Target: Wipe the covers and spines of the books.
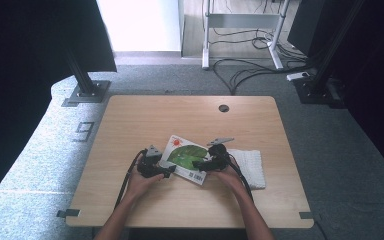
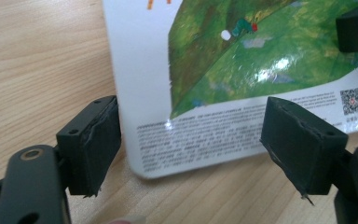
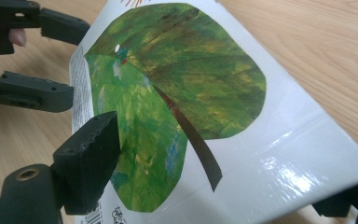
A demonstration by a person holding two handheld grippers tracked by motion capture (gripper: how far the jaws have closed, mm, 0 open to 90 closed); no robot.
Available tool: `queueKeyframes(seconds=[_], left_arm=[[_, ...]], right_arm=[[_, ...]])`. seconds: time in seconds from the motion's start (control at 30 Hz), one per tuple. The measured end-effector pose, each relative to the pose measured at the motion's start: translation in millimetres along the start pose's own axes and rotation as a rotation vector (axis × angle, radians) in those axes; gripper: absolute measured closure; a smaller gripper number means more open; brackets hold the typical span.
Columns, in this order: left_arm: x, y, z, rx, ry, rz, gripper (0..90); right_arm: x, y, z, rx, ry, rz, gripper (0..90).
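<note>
Tabletop (image 1: 130,120): book (image 1: 185,156) between hand-held grippers

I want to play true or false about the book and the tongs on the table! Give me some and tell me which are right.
1. The book has a big green leaf on its cover. True.
2. The book stands upright on its edge. False: it lies flat on the table.
3. A white cloth lies on the table beside the right tongs. True.
4. The left tongs are squeezed shut on the book. False: their jaws stand apart, with the book's corner between them.
5. The book's corner has a red apple on it. False: it shows small print and a square code.
</note>
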State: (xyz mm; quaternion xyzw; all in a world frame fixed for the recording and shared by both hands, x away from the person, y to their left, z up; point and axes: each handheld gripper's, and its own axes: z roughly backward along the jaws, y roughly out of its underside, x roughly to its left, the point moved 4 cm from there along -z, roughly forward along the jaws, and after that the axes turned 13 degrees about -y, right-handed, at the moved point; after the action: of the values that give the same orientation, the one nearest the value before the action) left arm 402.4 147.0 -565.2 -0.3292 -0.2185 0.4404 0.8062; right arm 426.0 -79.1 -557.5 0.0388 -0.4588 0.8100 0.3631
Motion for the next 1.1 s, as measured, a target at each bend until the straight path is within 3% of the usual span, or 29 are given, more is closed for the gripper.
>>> queueKeyframes(seconds=[0.1,0.23,0.33,0.37,0.47,0.7,0.8,0.87,1.0,1.1], left_arm=[[2.8,2.7,0.2,0.000,0.004,0.023,20.0],[4.1,4.8,0.0,0.005,0.011,0.028,20.4],[2.9,4.9,-1.4,0.008,0.016,0.026,20.9],[2.1,4.8,-1.8,0.006,0.019,0.028,20.8],[0.7,4.7,-2.5,0.007,0.018,0.022,21.2],[1.1,5.1,-2.5,0.009,0.022,0.026,21.2],[1.9,5.6,-2.0,0.007,0.024,0.027,21.2],[2.6,5.5,-2.2,0.005,0.023,0.031,21.2],[4.5,4.4,-2.8,-0.001,0.014,0.025,21.3],[7.9,1.4,-2.1,-0.021,0.006,0.045,21.3]], right_arm=[[1.8,-2.0,-4.6,0.012,-0.006,0.013,13.8],[-1.3,-2.1,-6.0,0.028,-0.007,-0.016,11.1],[-5.0,-1.9,-5.2,0.040,0.045,-0.036,6.8],[-7.2,-1.6,-5.1,0.042,0.082,-0.023,6.1],[-12.4,2.0,-5.8,0.058,0.178,-0.024,12.6],[-11.3,1.7,-6.0,0.055,0.171,-0.029,13.9],[-10.9,1.7,-0.1,0.036,0.198,-0.067,16.1],[-7.6,1.8,5.6,0.011,0.187,-0.092,17.4],[-1.2,8.2,12.7,0.024,0.220,-0.124,18.2],[6.5,13.9,20.2,-0.006,0.230,-0.143,18.2]])
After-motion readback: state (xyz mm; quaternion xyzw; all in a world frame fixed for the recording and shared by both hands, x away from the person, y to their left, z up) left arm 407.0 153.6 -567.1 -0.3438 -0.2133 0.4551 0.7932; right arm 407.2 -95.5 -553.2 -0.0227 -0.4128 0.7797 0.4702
